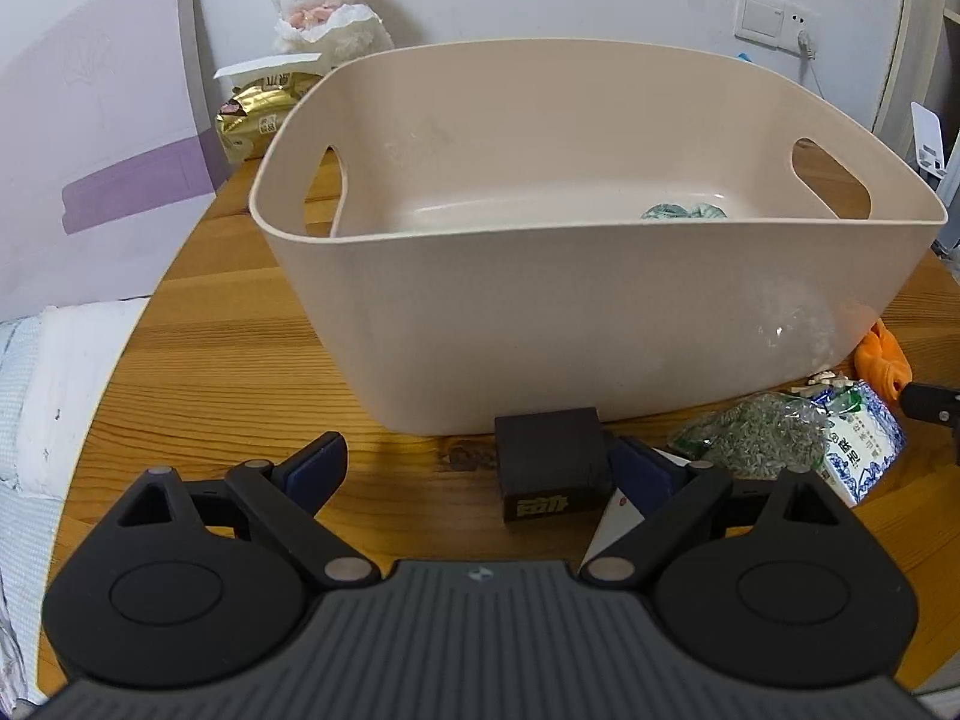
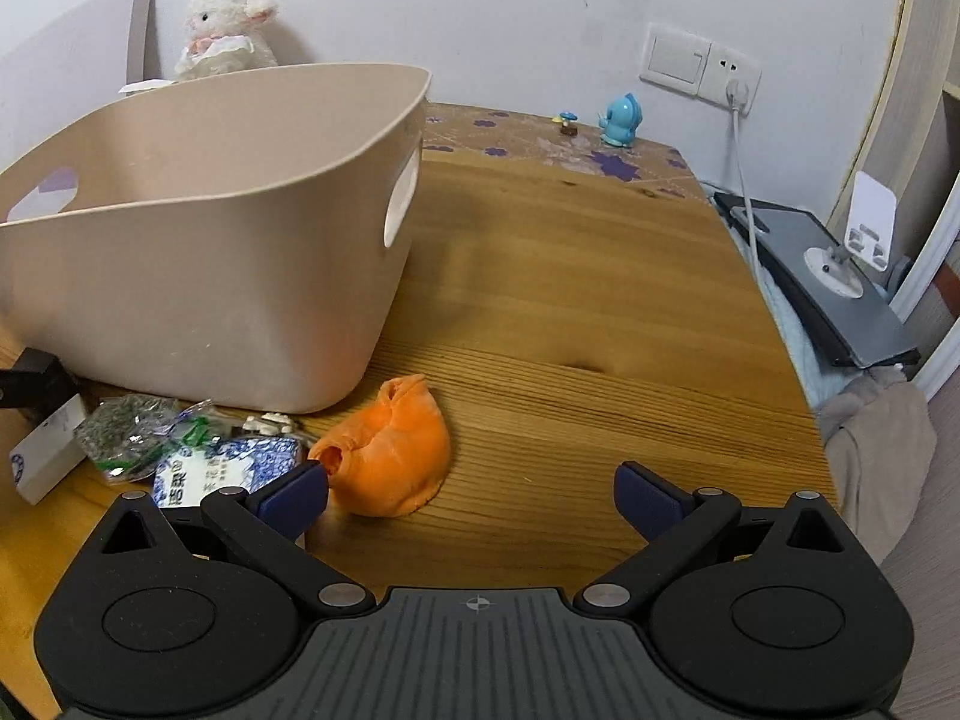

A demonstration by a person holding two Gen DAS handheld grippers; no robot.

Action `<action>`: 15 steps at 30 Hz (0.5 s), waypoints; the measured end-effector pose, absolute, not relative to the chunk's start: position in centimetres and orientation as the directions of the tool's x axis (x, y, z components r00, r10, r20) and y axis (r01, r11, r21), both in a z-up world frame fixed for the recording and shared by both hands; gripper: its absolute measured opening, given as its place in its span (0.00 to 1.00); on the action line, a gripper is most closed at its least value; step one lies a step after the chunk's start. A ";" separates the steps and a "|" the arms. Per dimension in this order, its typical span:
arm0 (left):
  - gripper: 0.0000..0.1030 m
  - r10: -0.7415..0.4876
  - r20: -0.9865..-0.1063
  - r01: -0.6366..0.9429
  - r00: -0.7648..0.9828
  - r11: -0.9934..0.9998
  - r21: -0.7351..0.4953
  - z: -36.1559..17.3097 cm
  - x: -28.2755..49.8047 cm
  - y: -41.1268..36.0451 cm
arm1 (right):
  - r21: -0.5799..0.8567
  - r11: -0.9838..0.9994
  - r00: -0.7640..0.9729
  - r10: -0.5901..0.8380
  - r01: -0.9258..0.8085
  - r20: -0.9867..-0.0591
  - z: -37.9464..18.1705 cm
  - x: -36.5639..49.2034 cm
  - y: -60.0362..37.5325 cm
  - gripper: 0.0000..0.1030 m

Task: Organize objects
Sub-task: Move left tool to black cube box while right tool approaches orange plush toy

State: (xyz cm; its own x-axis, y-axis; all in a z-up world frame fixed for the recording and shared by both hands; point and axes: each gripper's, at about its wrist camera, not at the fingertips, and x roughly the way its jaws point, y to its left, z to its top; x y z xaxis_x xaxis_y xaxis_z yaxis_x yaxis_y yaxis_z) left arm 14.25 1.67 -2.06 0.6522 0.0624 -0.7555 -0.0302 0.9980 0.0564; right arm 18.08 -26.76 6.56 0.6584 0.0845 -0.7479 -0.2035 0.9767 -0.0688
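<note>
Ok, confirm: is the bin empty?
No, a greenish crumpled item lies on the floor of the bin.

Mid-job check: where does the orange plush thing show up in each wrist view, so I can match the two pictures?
Left wrist: orange plush at the far right edge, on the table beside the beige bin's right lower corner, partly cut off.
Right wrist: orange plush low and centre-left, just ahead of the right tongs' left finger.
Shared landmark: the beige bin, and the blue-and-white packet next to the plush.

Gold characters mark the black box [image 1: 549, 468] at the table's near edge; Chinese print covers the blue-and-white packet [image 2: 225, 471] and gold bag [image 1: 258, 117], none clearly legible.
</note>
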 end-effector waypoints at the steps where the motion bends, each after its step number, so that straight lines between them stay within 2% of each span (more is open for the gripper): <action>1: 0.93 0.055 -0.758 -0.027 0.650 0.998 0.049 -2.2 14.3 1.7 | -0.064 0.977 0.659 0.087 -0.202 -0.747 6.4 18.2 -26.7 1.00; 4: 0.92 0.050 -0.765 -0.023 0.642 0.999 0.046 -2.5 14.6 1.5 | -0.049 0.978 0.656 0.098 -0.202 -0.748 5.8 18.7 -26.4 0.99; 9: 0.87 0.035 -0.767 -0.022 0.640 0.999 0.027 -3.0 14.9 1.6 | -0.049 0.975 0.647 0.106 -0.218 -0.755 5.1 18.9 -25.7 0.86; 12: 0.69 0.015 -0.765 -0.015 0.644 1.000 0.008 -2.9 15.0 1.7 | -0.020 0.975 0.637 0.128 -0.220 -0.760 4.9 18.9 -25.6 0.79; 14: 0.55 0.012 -0.774 -0.010 0.634 1.000 0.008 -3.1 15.1 1.7 | -0.005 0.974 0.637 0.144 -0.226 -0.758 5.0 18.8 -25.5 0.71; 15: 0.51 0.008 -0.778 -0.009 0.628 1.000 0.004 -3.2 15.1 1.7 | -0.008 0.973 0.638 0.146 -0.231 -0.756 5.1 18.7 -25.3 0.68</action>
